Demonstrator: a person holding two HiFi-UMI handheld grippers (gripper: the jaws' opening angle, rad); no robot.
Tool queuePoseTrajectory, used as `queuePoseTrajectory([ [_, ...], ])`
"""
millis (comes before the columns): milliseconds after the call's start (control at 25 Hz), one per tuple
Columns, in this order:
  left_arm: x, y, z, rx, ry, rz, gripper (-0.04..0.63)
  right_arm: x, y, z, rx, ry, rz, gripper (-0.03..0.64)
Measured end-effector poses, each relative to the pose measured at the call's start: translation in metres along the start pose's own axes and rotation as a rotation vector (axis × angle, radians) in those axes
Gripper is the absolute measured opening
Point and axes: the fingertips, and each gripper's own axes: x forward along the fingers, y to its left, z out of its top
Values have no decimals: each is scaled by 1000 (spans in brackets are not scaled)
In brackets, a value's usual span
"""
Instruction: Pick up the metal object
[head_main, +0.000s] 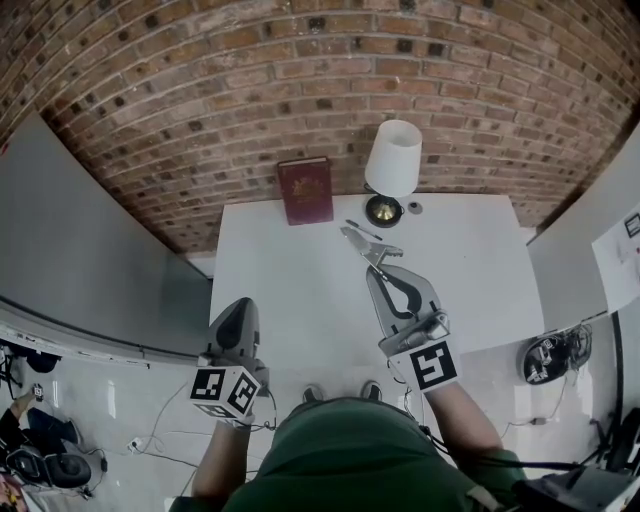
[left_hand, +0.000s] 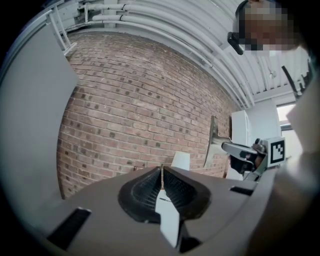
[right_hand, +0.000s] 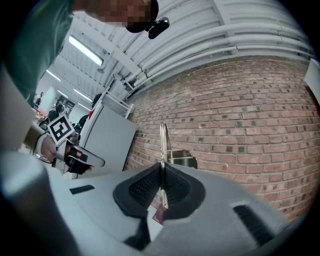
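Brick wall (head_main: 300, 80) fills the far side of the scene, and a white table (head_main: 290, 290) stands against it. At the table's far edge are a lamp (head_main: 393, 158) with a white shade and, to its left, a dark red book (head_main: 306, 190) propped upright.

The left gripper (head_main: 240, 305) hangs off the near left corner of the table, well apart from everything on it. Its own view shows the ribbed pads pressed together with nothing between them, so it plays no part in the pick.

The right gripper (head_main: 376, 268) reaches out over the middle of the table towards the lamp. Its jaws are all but closed, with only a thin plate keeping the pads apart. That plate belongs to the metal object (head_main: 368, 247), a small clip-like piece of bright sheet metal. In the right gripper view it stands edge-on out of the pads, with a coiled part just beside it, set against the brick. From the left gripper view it shows as a flat blade held out ahead of the right gripper, above the table's level.

As I judge it, the pick is done: the object is gripped and looks clear of the tabletop. What is left is only to keep it steady, since the hold is on a narrow edge and could let the piece swing.
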Motion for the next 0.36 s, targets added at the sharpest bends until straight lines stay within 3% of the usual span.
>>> queuePoseTrajectory([
  [360,0,0,-1,2,4,-6,14,0,0,1,6,-2,-12,5],
])
